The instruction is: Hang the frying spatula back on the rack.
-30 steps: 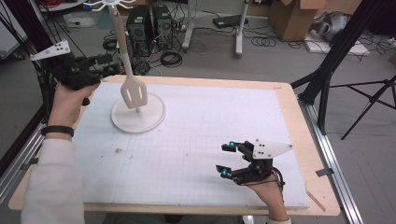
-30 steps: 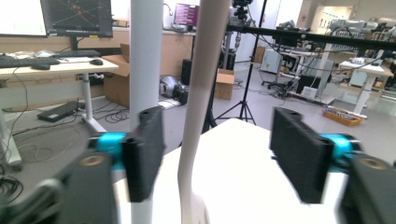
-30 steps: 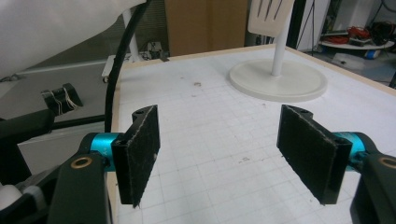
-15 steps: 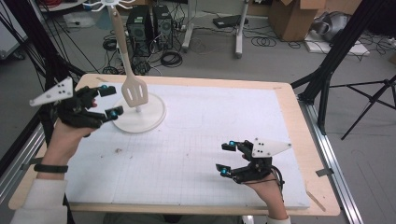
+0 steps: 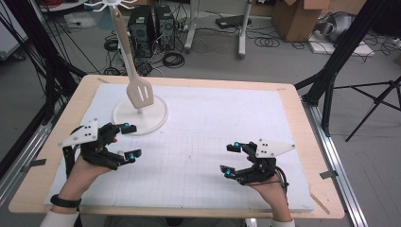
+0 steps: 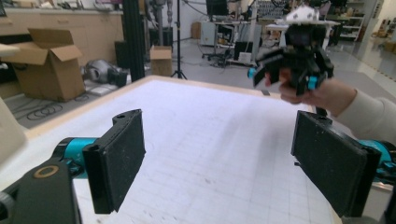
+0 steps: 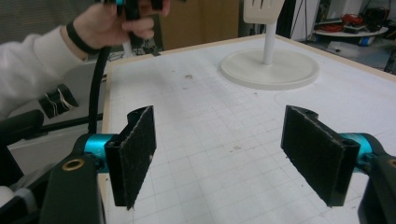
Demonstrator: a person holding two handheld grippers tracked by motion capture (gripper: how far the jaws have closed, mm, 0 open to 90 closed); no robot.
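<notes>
We see the left gripper (image 5: 126, 141) low over the white gridded mat (image 5: 203, 137), its jaws spread wide and empty, just beside the round white stand base (image 5: 153, 116). A cream slotted spatula (image 5: 139, 93) hangs over that base from the stand. The right gripper (image 5: 232, 160) rests near the front edge, jaws likewise apart, hand behind it
</notes>
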